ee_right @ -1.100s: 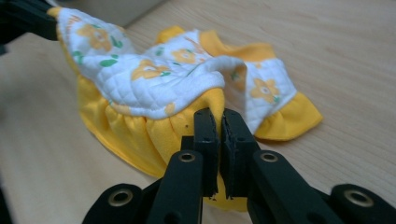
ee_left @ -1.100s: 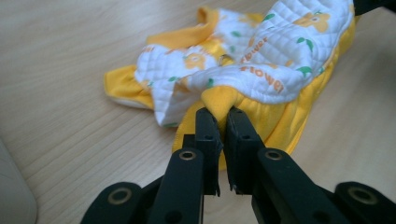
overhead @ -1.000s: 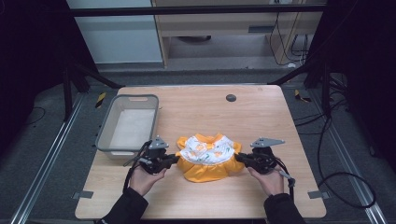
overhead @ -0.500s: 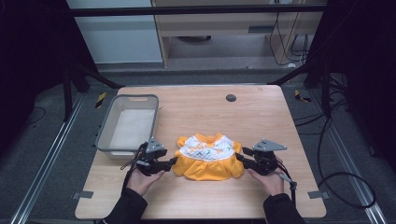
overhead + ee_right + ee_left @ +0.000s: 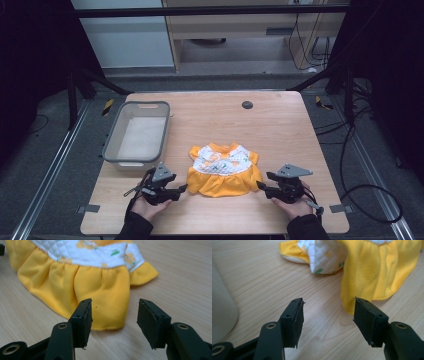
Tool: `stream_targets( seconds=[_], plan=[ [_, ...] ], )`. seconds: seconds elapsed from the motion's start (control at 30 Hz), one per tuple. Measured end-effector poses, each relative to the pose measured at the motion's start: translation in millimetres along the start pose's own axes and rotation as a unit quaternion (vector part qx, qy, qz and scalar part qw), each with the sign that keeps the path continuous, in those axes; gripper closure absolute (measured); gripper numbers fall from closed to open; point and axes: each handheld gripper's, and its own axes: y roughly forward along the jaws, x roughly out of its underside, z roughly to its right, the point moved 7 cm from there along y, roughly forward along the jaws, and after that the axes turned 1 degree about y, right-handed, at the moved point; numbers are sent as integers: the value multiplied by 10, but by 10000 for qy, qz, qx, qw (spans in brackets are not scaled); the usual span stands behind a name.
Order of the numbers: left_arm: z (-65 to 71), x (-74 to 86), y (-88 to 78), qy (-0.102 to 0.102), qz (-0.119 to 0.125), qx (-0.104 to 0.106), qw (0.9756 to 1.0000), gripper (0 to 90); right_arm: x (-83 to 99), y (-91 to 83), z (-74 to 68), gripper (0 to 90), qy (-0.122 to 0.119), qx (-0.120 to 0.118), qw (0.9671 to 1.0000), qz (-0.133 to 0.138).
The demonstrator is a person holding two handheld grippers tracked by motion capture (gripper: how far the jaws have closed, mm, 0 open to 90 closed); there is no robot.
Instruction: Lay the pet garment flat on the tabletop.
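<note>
Two grippers flank one small garment on your wooden table [image 5: 280,120], and that tells you the step: the laying-out looks finished and you are letting go. Start with the big things. The grey bin [image 5: 137,132] sits at the table's left side, well apart from the work. The yellow dress [image 5: 223,170] lies flat near your edge, white quilted bodice away from you, skirt hem toward you.

Your left gripper [image 5: 328,312] has just been opening; its jaws stand wide with bare wood between them, and the hem corner lies just beyond the right-hand jaw, untouched. Your right gripper [image 5: 113,312] has likewise just been opening, gaping at the other hem corner with the cloth just behind its left-hand jaw and nothing pinched.

Next, I judge, you need a fresh hold: pick matching points on both sides, then close together so the cloth folds evenly.
</note>
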Motion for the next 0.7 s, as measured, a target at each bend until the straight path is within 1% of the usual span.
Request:
stream_targets(
  seconds=[0.03, 0.07, 0.1, 0.13, 0.17, 0.23, 0.27, 0.3, 0.33, 0.37, 0.4, 0.43, 0.5, 0.63, 0.67, 0.7],
  plan=[
    [16, -7, 10, 19, 3, 13, 10000, 448, 36, 37, -16, 456, 7, -23, 10000, -92],
    [36, -12, 26, 36, 0, 40, 10000, 448, 36, 37, -16, 456, 7, -23, 10000, -92],
    [63, -10, 61, 53, -68, 92, 9999, 507, 56, 100, -37, 466, 10, -66, 9998, -198],
    [63, -10, 61, 53, -68, 92, 9999, 544, 56, 100, -37, 466, 10, -66, 9998, -198],
    [68, -4, 83, 19, -133, 116, 9998, 544, 60, 120, -45, 477, -10, -82, 9997, -232],
    [71, 2, 110, -62, -218, 165, 9996, 625, 69, 174, -56, 517, -71, -64, 9995, -308],
    [76, 7, 124, -91, -274, 200, 9994, 677, 76, 201, -51, 554, -106, -17, 9992, -374],
    [80, 11, 138, -111, -325, 218, 9992, 764, 95, 241, -51, 664, -69, 28, 9985, -550],
    [83, 14, 146, -112, -377, 241, 9989, 764, 95, 241, -51, 664, -69, 28, 9985, -550],
    [95, 11, 148, -114, -374, 254, 9989, 831, 90, 248, -50, 791, -88, 56, 9982, -589],
    [104, 7, 141, -104, -390, 260, 9988, 831, 90, 248, -50, 791, -88, 56, 9982, -589],
    [115, -6, 123, -82, -365, 288, 9989, 861, 76, 227, -74, 893, -84, 50, 9981, -604],
    [119, -12, 114, -76, -359, 290, 9989, 864, 69, 214, -79, 898, -102, 42, 9981, -598],
    [127, -26, 89, -76, -326, 320, 9989, 870, -22, 149, -128, 900, -190, -22, 9990, -397],
    [128, -26, 90, -77, -326, 333, 9989, 871, -35, 138, -139, 900, -170, -35, 9992, -368],
    [126, -24, 92, -73, -336, 324, 9989, 870, -55, 128, -136, 899, -219, -2, 9994, -271]
  ],
)
